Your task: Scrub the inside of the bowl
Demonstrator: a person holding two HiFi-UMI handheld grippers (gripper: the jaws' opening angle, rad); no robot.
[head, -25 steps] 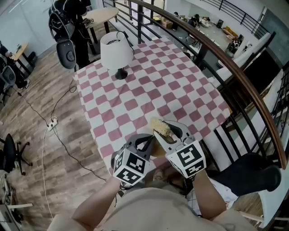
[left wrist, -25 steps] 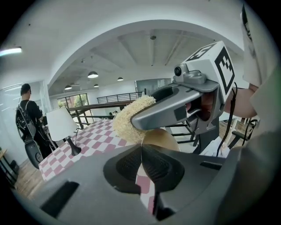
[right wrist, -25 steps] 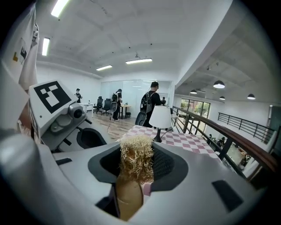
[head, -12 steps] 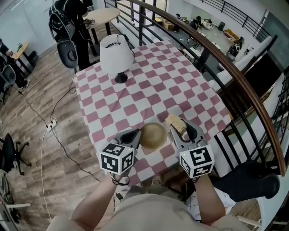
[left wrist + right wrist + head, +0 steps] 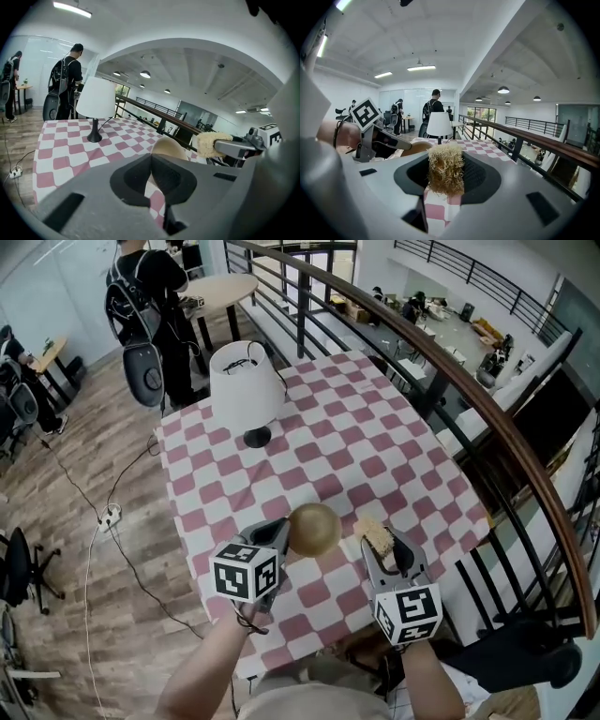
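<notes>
Head view: both forearms reach out from 6 o'clock over the checked worktop point(image 5: 375, 427). The left gripper point(image 5: 284, 538) has its marker cube turned up and holds the bowl point(image 5: 314, 529) by the rim, rounded outside facing up, at 6 o'clock of the lamp point(image 5: 246, 381). The right gripper point(image 5: 380, 542) points toward 12 o'clock with the scrubber point(image 5: 378, 534) just beside the bowl at its 3 o'clock, not touching it. A second ago both grippers sat at the worktop's near edge, the scrubber over the bowl; since then they have moved out over the cloth and apart, and the left one has rolled. Left gripper view: the fingers point(image 5: 133, 178) are together, pinching the bowl's rim, with the scrubber at 2 o'clock. Right gripper view: the fingers are clamped on the scrubber, the bowl and left gripper at 9 o'clock.
</notes>
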